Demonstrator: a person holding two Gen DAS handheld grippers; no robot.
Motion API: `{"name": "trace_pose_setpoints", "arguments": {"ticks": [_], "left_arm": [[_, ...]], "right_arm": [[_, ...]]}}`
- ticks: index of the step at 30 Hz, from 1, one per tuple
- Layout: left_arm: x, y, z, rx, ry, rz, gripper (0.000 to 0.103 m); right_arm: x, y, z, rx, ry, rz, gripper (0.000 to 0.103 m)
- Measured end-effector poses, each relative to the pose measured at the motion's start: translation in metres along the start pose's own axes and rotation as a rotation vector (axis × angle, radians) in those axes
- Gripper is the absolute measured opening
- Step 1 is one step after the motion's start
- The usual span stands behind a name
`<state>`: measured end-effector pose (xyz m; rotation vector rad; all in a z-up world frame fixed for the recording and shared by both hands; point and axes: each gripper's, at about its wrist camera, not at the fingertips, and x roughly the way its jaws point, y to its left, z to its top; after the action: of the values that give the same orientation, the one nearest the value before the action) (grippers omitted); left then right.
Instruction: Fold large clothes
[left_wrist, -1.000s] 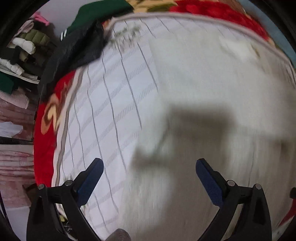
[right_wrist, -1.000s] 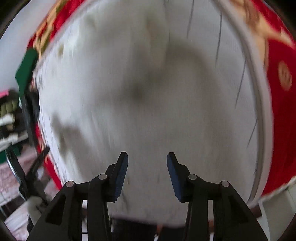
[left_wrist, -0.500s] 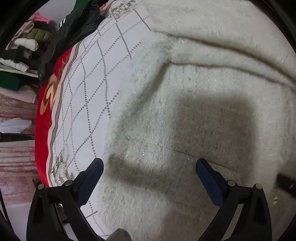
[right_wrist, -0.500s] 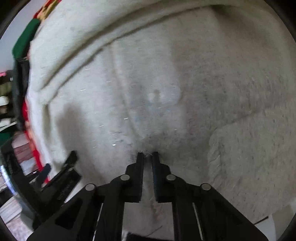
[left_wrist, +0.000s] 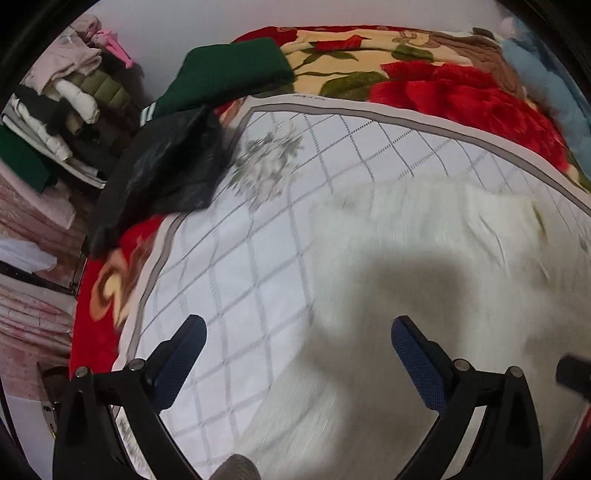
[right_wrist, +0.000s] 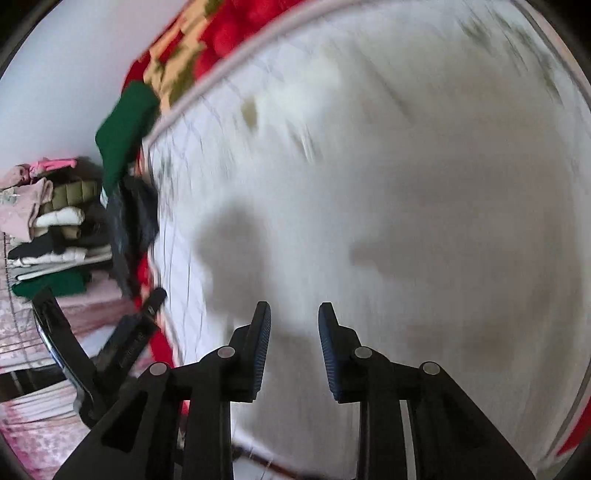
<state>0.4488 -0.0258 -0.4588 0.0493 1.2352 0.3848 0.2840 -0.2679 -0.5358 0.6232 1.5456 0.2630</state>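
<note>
A large white fuzzy garment (left_wrist: 424, 266) lies on the white checked sheet (left_wrist: 229, 266) of the bed; it also fills the right wrist view (right_wrist: 406, 184), blurred by motion. My left gripper (left_wrist: 297, 350) is wide open and empty, above the garment's left edge. My right gripper (right_wrist: 293, 332) is open a little and empty, raised above the garment. The left gripper (right_wrist: 110, 332) also shows at the lower left of the right wrist view.
A black garment (left_wrist: 162, 173) and a folded green garment (left_wrist: 225, 74) lie at the sheet's far left corner. A red floral blanket (left_wrist: 424, 85) covers the bed beyond the sheet. Shelves of folded clothes (left_wrist: 55, 110) stand at the left.
Both grippers have lifted away from the white garment. The right gripper, shut on the fabric half a second ago, has opened and let go. The left gripper stayed open.
</note>
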Motion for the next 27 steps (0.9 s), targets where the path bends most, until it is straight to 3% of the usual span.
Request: {"name": "trace_pose_setpoints", "arguments": {"ticks": [4,6,8,10,13,17,23,26,27], "left_arm": [[0.041,-0.02,0.028,0.03,0.012,0.043,0.102],[0.062,-0.027,0.034,0.053,0.039,0.06,0.102],[0.078,-0.03,0.035,0.061,0.07,0.065,0.102],[0.089,-0.03,0.032,0.056,0.095,0.063,0.102],[0.097,-0.03,0.025,0.053,0.117,0.057,0.102],[0.104,-0.033,0.022,0.056,0.121,0.048,0.103],[0.105,-0.035,0.028,0.058,0.118,0.049,0.103],[0.103,-0.033,0.03,0.048,0.121,0.045,0.103],[0.103,-0.033,0.03,0.045,0.121,0.043,0.103]], "right_arm": [[0.041,0.016,0.075,-0.039,0.026,0.057,0.028],[0.079,0.032,0.109,-0.052,0.081,0.115,0.028],[0.114,0.031,0.126,-0.03,0.143,0.117,0.028],[0.134,0.017,0.137,-0.025,0.165,0.042,0.028],[0.138,0.007,0.143,-0.058,0.129,-0.077,0.028],[0.153,0.003,0.145,-0.069,0.185,0.049,0.033],[0.172,0.022,0.147,-0.138,0.215,0.021,0.039],[0.145,0.038,0.147,-0.161,0.103,-0.011,0.039],[0.136,0.045,0.145,-0.185,0.083,0.033,0.039]]}}
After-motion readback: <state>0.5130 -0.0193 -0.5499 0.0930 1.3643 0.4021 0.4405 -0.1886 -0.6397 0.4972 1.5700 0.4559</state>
